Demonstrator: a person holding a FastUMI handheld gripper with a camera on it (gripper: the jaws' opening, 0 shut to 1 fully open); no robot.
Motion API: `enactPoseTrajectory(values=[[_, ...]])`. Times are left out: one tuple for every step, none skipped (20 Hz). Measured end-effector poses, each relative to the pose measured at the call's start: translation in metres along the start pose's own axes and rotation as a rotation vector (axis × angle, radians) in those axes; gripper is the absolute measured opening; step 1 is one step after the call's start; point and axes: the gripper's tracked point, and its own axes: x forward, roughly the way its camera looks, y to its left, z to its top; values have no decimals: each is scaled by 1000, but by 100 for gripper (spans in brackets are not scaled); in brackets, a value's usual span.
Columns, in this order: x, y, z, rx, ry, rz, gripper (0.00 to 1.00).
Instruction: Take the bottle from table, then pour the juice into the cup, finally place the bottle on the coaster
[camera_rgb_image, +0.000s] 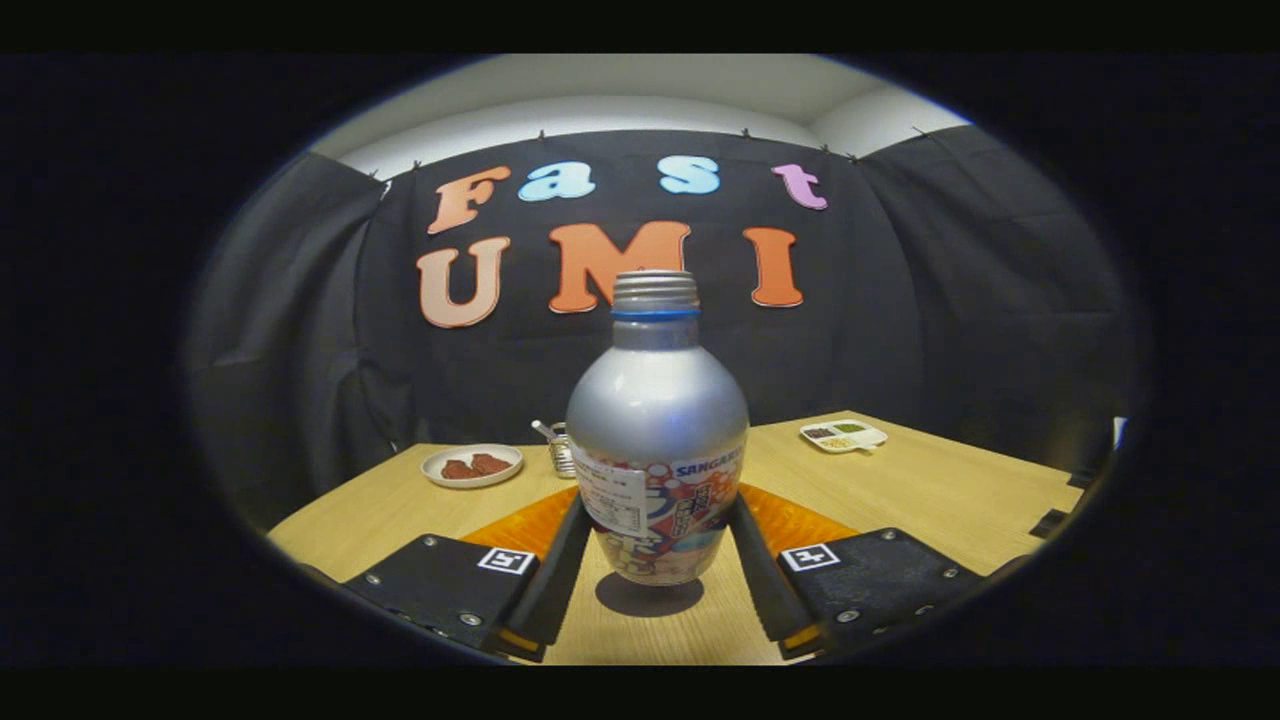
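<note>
A silver metal bottle (656, 420) with a threaded neck, a blue ring and a colourful label stands upright between my fingers. My gripper (655, 525) is shut on its lower body, one finger pressing each side. The bottle's base hangs a little above the wooden table (930, 490), with its shadow (648, 596) just below. An orange coaster (795, 522) lies on the table right behind the bottle, partly hidden by it and by my fingers. A small metal cup (558, 447) with a handle peeks out beyond the coaster, left of the bottle.
A white plate (471, 465) with brown pieces sits at the table's far left. A white divided dish (843, 435) with small portions lies at the far right. Black cloth walls close the booth behind the table.
</note>
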Motion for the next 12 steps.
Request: enactPoseTrajectory(values=[[0,0,-5,-33,11,-9,75],[3,2,-10,-61,18,-11,75],[6,3,-16,-75,33,-12,75],[9,5,-22,-83,48,-7,75],[12,7,-29,-87,60,-3,75],[15,10,-36,-94,71,4,75],[17,11,-42,-99,84,5,75],[21,13,-49,-109,96,11,75],[23,12,-55,-116,113,7,75],[24,12,-60,-115,122,12,75],[26,11,-64,-106,130,11,75],[28,11,-70,-88,144,12,75]])
